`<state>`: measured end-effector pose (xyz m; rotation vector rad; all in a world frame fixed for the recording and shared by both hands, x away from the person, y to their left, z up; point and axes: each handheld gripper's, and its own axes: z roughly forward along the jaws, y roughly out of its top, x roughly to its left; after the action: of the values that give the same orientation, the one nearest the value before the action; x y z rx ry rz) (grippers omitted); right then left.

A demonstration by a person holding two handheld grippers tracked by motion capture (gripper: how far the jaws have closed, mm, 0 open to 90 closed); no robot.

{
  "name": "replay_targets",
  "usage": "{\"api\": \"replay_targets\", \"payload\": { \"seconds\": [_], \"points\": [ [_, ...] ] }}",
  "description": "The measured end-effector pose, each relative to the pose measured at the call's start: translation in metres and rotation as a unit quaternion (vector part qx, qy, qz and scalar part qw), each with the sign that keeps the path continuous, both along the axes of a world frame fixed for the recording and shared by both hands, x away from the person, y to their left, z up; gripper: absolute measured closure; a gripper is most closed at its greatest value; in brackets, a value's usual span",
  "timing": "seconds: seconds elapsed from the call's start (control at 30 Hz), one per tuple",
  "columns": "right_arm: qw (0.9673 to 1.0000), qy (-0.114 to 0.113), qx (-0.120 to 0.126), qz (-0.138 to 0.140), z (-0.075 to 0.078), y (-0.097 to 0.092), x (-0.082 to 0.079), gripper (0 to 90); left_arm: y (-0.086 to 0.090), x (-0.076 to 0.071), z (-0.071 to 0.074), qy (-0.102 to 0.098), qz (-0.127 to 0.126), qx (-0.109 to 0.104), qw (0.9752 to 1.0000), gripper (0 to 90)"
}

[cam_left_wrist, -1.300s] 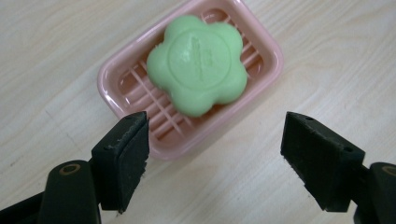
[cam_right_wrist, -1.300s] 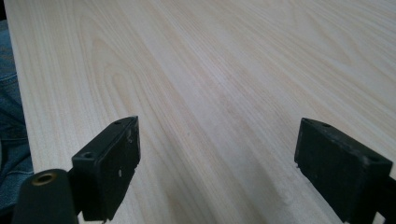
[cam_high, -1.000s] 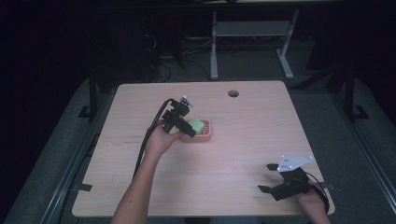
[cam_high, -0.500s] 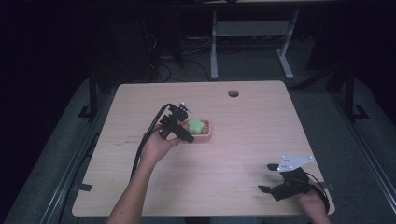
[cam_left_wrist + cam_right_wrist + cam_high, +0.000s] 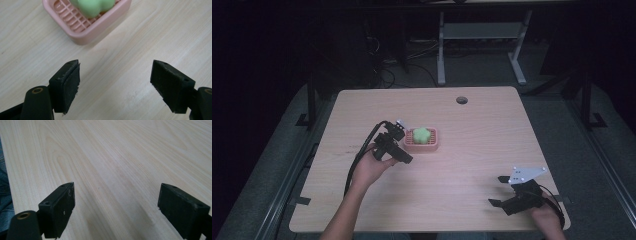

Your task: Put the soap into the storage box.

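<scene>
Left gripper (image 5: 115,87), jaws wide and empty, beside pink tray (image 5: 80,32) holding green soap (image 5: 96,7): probably light, slippery; grip its lobed sides.

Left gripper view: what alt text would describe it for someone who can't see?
An open hand-held gripper hovers over a pale wooden table, its two black jaws wide apart. Just beyond them sits a pink soap dish holding a green soap.
</scene>
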<state>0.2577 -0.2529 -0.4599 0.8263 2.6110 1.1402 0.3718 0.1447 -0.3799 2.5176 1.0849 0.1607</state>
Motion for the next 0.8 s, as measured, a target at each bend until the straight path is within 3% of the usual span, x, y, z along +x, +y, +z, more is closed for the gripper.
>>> {"api": "replay_targets", "payload": {
  "seconds": [0.8],
  "points": [
    [0.9998,0.004,-0.017,-0.005,-0.002,0.001,0.0,13.8,0.027,-0.04,-0.007,-0.009,-0.014,-0.017,0.9997,23.8]
  ]
}}
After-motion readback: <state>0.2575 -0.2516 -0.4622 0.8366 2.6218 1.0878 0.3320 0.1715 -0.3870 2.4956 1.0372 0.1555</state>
